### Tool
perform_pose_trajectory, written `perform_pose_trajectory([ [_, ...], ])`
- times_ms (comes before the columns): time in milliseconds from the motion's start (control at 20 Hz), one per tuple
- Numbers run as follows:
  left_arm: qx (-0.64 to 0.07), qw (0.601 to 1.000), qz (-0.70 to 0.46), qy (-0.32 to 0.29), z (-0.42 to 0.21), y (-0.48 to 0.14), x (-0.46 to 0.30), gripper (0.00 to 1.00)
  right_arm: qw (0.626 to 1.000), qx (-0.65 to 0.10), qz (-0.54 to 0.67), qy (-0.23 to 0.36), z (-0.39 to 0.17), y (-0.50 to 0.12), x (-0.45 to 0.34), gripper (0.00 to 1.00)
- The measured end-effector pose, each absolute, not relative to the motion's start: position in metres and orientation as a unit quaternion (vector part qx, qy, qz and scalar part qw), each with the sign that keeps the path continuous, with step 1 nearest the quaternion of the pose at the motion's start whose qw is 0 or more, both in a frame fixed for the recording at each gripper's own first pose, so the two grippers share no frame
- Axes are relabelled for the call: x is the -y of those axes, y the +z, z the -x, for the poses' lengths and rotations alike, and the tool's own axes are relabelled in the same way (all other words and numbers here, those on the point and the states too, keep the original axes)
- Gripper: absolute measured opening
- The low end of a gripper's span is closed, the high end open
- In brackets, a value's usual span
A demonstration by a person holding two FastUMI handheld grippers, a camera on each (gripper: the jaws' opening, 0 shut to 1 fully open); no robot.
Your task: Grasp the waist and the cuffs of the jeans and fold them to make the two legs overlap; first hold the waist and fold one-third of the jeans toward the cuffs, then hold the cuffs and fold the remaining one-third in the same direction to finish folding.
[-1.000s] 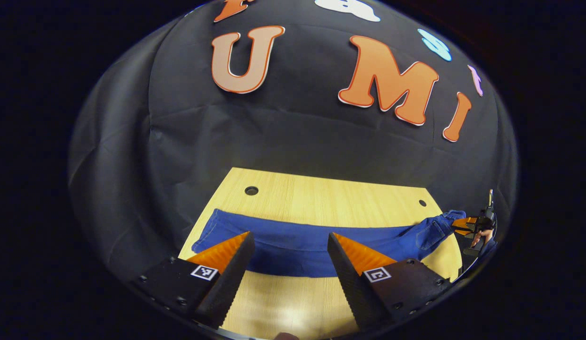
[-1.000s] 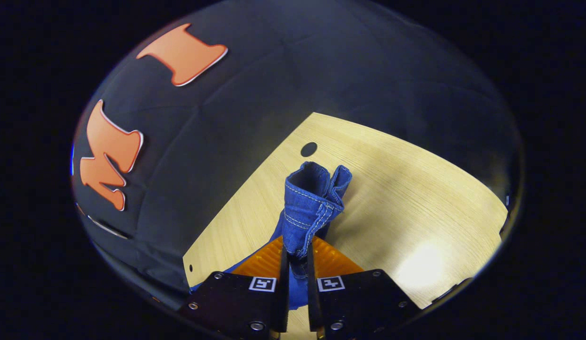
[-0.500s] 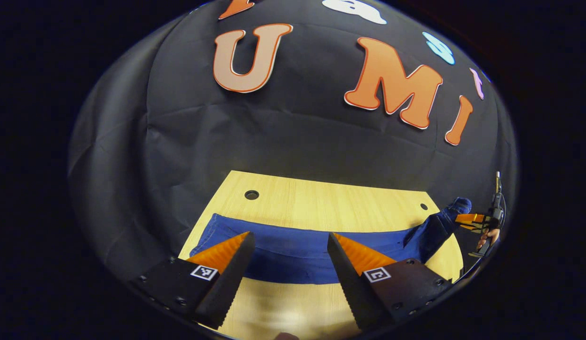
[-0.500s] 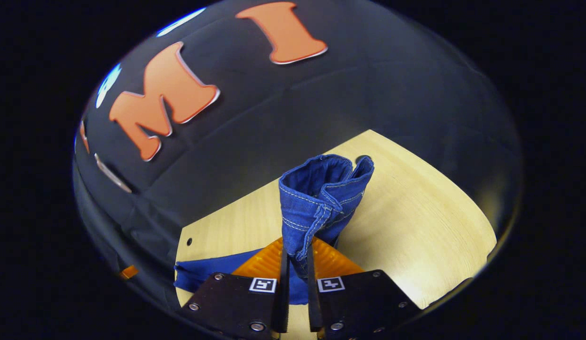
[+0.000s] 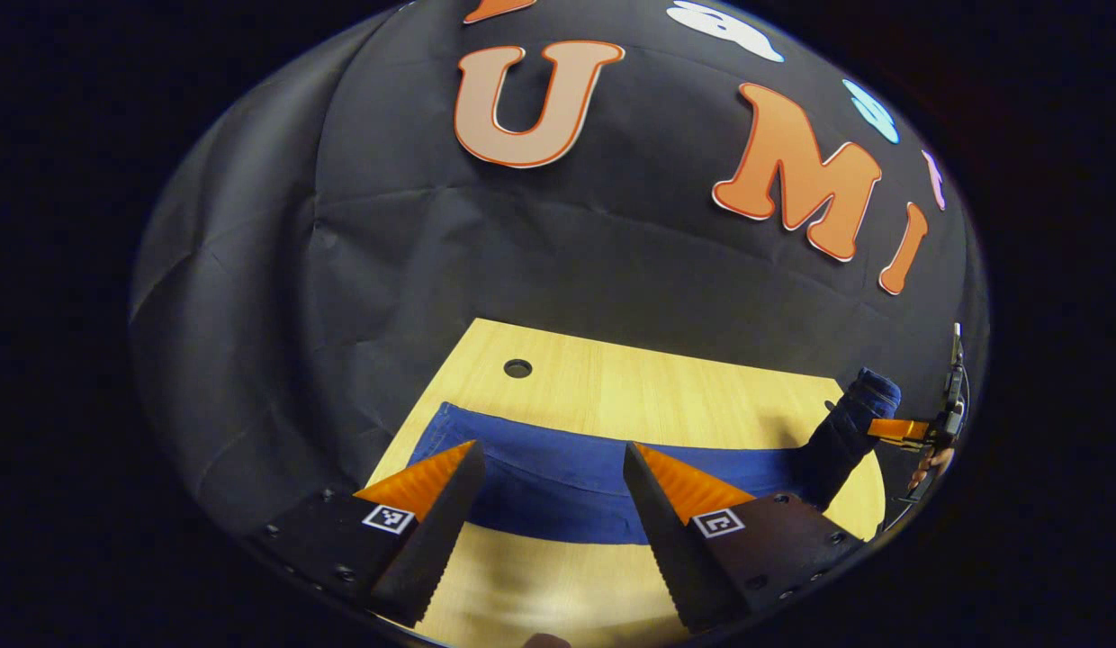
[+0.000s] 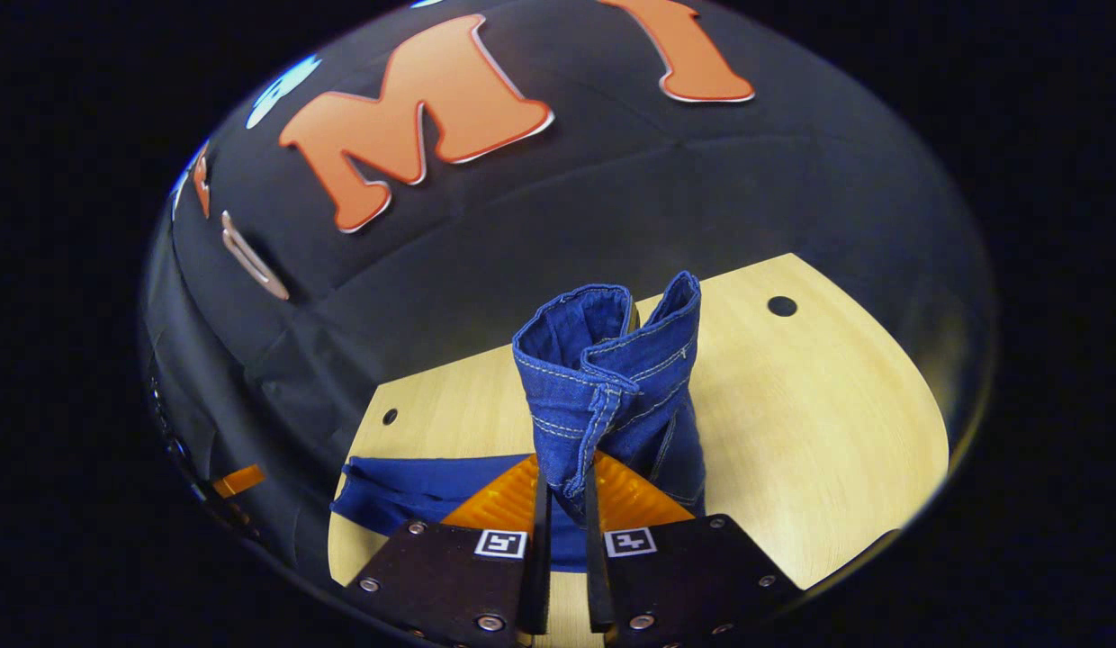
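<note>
Blue jeans point(image 5: 567, 472) lie folded lengthwise in a long strip across the wooden table point(image 5: 630, 387). My left gripper point(image 5: 553, 472) hovers open above the strip's near edge, nothing between its fingers. At the far right the other gripper point(image 5: 886, 429) holds the waist end point(image 5: 859, 409) lifted off the table. In the right gripper view my right gripper point(image 6: 565, 490) is shut on the waist point(image 6: 603, 378), which stands up in a bunched fold above the fingers. The legs point(image 6: 414, 486) trail flat to the left behind it.
The table has small round holes near its back corners point(image 5: 517, 368) point(image 6: 781, 306) point(image 6: 390, 417). Black cloth walls rise close behind and beside the table. Bare wood point(image 6: 819, 423) lies to the right of the raised waist.
The right gripper has lifted the waist end higher off the table and turned toward the legs. The left gripper stays open and has shifted only slightly.
</note>
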State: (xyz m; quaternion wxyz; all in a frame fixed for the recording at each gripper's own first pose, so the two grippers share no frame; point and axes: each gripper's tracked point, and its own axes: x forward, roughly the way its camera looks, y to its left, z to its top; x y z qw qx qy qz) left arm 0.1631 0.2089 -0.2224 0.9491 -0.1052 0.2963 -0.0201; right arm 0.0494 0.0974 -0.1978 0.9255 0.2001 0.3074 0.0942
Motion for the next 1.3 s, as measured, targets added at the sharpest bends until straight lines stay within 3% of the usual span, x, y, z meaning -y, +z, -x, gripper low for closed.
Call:
perform_pose_trajectory([
  [350,-0.324,0.936,0.135,-0.003,-0.164,-0.254,-0.242,0.96,0.907,-0.369,-0.166,0.115,-0.041,-0.245,-0.164,0.18],
  [400,-0.333,0.932,0.142,0.000,-0.162,-0.264,-0.248,0.96,0.901,-0.380,-0.174,0.112,-0.040,-0.250,-0.172,0.23],
  [450,-0.339,0.928,0.152,0.001,-0.161,-0.271,-0.252,0.96,0.896,-0.388,-0.185,0.117,-0.037,-0.251,-0.182,0.17],
  [600,-0.359,0.916,0.182,0.005,-0.160,-0.291,-0.264,0.96,0.897,-0.379,-0.194,0.118,-0.040,-0.247,-0.194,0.70],
  [700,-0.377,0.903,0.205,0.009,-0.160,-0.309,-0.270,0.96,0.902,-0.373,-0.188,0.110,-0.041,-0.244,-0.191,0.84],
  [900,-0.422,0.863,0.277,0.017,-0.151,-0.351,-0.280,0.96,0.910,-0.359,-0.190,0.086,-0.043,-0.233,-0.178,0.96],
  [1300,-0.473,0.782,0.402,0.063,-0.147,-0.430,-0.319,0.96,0.924,-0.326,-0.193,0.038,-0.033,-0.205,-0.147,0.97],
])
